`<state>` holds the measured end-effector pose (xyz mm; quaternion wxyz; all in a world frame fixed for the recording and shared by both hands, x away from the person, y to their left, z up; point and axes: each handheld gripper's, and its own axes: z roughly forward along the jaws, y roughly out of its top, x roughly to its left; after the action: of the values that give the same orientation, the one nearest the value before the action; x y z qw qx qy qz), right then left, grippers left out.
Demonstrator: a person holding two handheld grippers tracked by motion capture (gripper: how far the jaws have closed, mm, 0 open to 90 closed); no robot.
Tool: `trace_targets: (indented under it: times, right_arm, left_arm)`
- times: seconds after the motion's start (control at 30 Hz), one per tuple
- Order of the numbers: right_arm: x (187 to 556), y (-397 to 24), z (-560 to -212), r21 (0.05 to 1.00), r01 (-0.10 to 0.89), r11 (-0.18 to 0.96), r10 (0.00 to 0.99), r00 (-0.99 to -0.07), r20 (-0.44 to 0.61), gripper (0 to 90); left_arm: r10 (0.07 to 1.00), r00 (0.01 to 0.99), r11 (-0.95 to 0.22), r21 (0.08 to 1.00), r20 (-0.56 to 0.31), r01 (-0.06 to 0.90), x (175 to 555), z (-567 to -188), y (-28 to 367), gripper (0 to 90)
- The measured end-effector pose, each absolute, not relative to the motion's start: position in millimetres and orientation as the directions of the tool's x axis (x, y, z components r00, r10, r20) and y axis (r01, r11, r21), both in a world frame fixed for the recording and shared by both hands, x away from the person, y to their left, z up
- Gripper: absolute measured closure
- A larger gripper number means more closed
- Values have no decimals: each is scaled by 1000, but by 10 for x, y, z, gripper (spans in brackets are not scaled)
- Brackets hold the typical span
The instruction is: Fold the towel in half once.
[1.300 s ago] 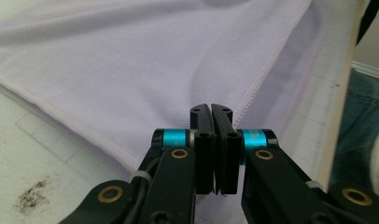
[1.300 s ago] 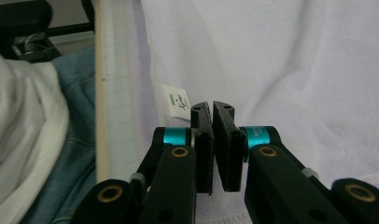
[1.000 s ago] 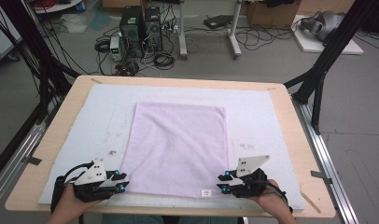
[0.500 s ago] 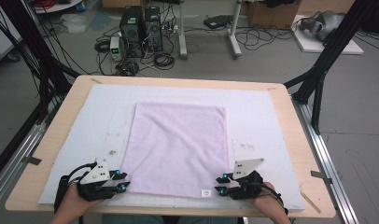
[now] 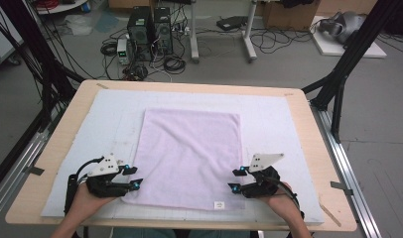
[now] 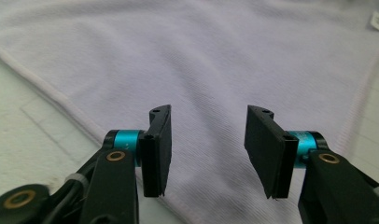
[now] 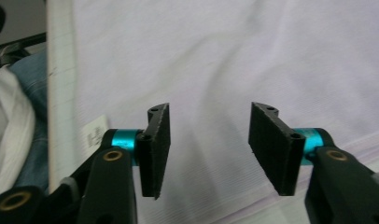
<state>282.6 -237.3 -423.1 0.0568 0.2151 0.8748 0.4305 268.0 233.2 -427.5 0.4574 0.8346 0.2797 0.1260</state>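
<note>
Lying between both claws (image 5: 135,177) (image 5: 235,179), towel (image 5: 189,153)

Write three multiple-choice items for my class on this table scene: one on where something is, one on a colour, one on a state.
1. Where does the towel lie?
A. flat on the white mat
B. on the floor
C. draped over a chair

2. What colour is the towel?
A. dark green
B. pale lilac
C. bright orange

3. How do the jaws of the left gripper and right gripper stand?
A. clamped on a bottle
B. apart, nothing pinched
C. shut on the small white label

Key: 1 A, the high view shows it spread on the mat. 2 B, every view shows pale lilac cloth. 3 B, having just been opening, both pairs show a gap with the towel beneath them.
</note>
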Motion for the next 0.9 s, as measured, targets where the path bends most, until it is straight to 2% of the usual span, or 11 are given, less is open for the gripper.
trace_targets:
  times: [0.2, 0.27, 0.47, 0.9]
  right_arm:
    - [3044, -2405, -4143, 789, 361, 498, 493, -866, 85, 333]
    - [3108, -2406, -4111, 794, 366, 486, 506, -858, 86, 308]
    - [3294, -2413, -4055, 811, 375, 448, 543, -835, 86, 257]
    - [3458, -2398, -3963, 813, 374, 446, 545, -834, 84, 252]
  left_arm:
    - [637, 770, -409, 835, -29, 369, 2869, -4196, 2363, 458]
    - [656, 754, -407, 830, -24, 381, 2927, -4188, 2359, 425]
    - [684, 729, -362, 848, -42, 388, 3017, -4141, 2347, 401]
    - [698, 715, -341, 862, -35, 375, 3131, -3946, 2337, 372]
